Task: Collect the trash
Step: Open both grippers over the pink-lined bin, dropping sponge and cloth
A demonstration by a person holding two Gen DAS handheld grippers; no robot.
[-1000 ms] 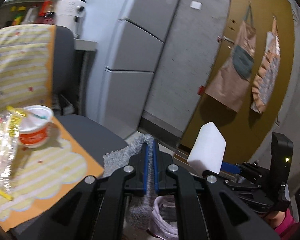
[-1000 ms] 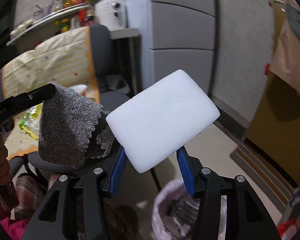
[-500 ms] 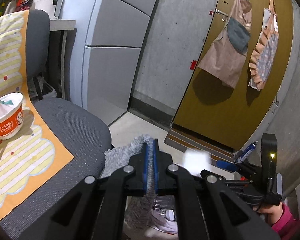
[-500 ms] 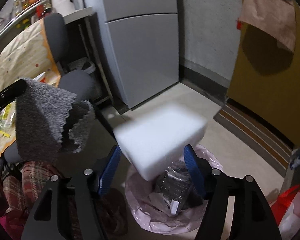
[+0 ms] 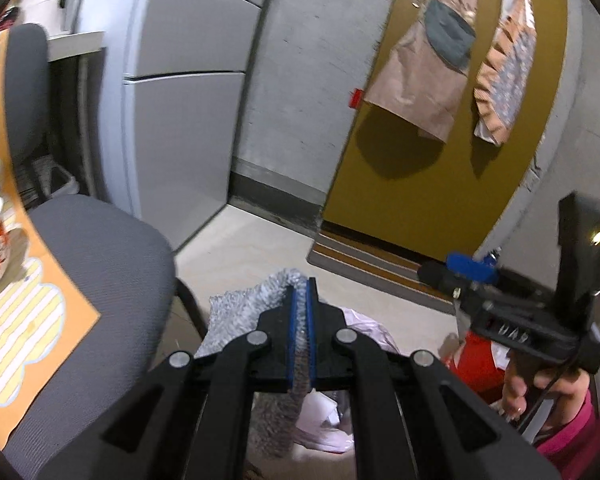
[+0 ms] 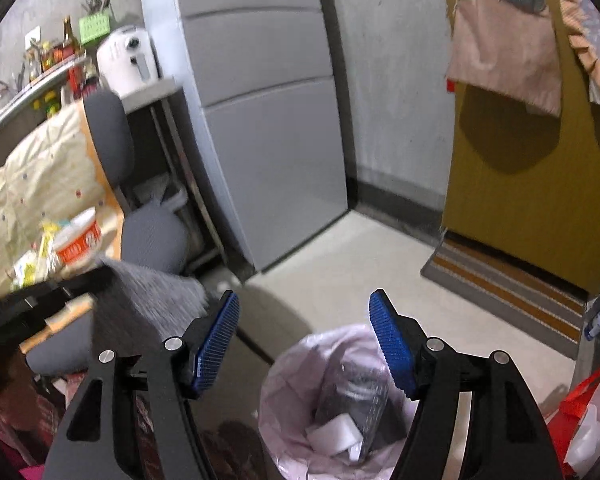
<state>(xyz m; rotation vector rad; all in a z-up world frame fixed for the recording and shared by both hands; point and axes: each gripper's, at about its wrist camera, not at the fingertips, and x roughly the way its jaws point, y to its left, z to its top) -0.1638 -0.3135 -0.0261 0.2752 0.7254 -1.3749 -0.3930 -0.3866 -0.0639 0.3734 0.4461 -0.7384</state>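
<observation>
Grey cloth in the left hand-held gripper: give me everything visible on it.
The grey cloth is a fuzzy, terry-like rag, light to mid grey. The left hand-held gripper is shut on it between blue pads; folds bulge out above the fingertips and a strip hangs below. In the right wrist view it drapes as a motion-blurred sheet left of the pink-lined trash bin, touching nothing else visible.

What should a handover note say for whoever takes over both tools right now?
Left tool: shut on the grey cloth, which hangs over the trash bag's near side.
Right tool: open and empty, above the pink trash bag.
Done: the white foam block lies in the bag with other rubbish.
Left: drop the cloth in, if it counts as trash. The orange cup and yellow wrappers sit on the chair's patterned cover, not yet collected.
</observation>
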